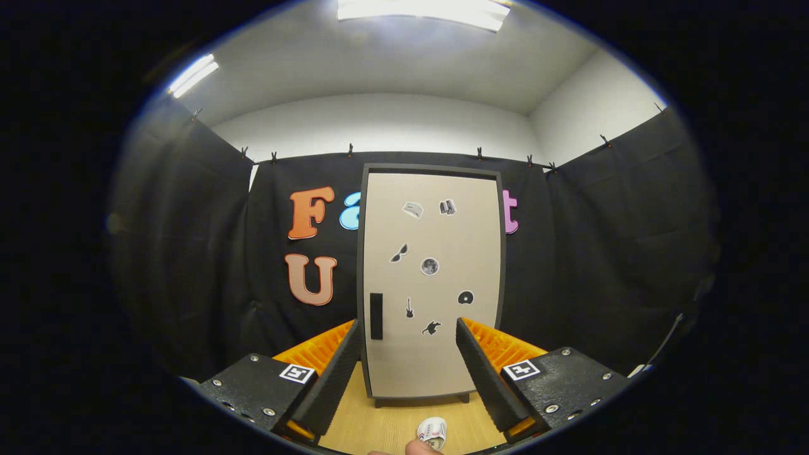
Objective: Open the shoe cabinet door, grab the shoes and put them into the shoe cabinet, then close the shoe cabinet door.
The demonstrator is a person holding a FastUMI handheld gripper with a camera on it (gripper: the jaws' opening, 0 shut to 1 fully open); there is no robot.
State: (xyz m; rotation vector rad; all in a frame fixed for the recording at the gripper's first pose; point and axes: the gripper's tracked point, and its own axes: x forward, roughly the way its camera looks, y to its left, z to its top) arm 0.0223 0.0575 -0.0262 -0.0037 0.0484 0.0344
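The shoe cabinet (433,253) stands upright on the wooden table, straight ahead beyond my fingers. Its beige door is closed, framed in dark grey and dotted with small stickers. A black handle (376,316) sits low on the door's left side, just past my left fingertip. My gripper (407,332) is open, its two ridged black fingers spread wide with only the door behind the gap. A small white shoe (432,432) with dark and red markings lies on the table between the fingers, close to the gripper's base. A fingertip of a person's hand (422,448) touches the shoe from below.
The light wooden table (379,423) runs from the gripper to the cabinet's base. Black cloth walls close in behind the cabinet and on both sides.
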